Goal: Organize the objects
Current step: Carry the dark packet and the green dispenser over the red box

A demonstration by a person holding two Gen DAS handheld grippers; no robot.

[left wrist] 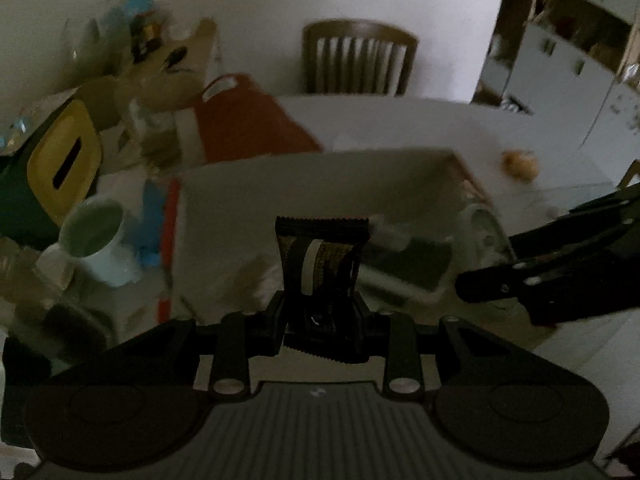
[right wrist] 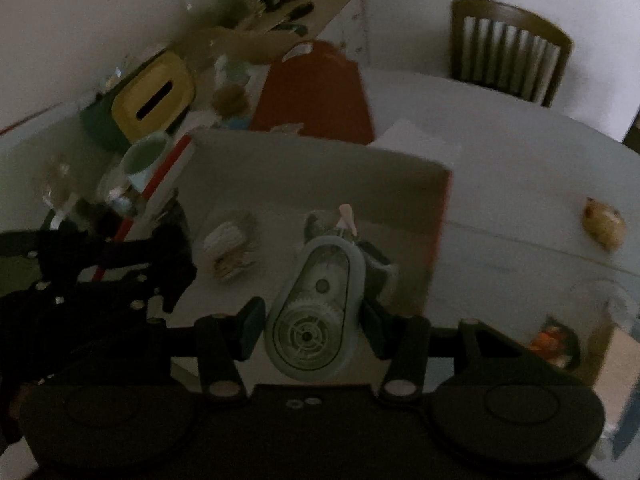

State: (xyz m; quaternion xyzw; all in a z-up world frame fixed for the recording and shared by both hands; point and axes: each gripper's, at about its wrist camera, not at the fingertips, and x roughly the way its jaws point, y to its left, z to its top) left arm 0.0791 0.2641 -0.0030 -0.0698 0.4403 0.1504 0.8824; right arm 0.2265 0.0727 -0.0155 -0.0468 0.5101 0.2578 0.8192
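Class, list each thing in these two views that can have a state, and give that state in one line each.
Left gripper: shut on a dark sachet, held upright.
Right gripper: shut on a grey correction-tape dispenser.
Shallow box: open, with small items inside.
Mug: tilted, looks empty.
Yellow-lidded tissue box: lid on, slot showing.
Chair: unoccupied, behind the table.
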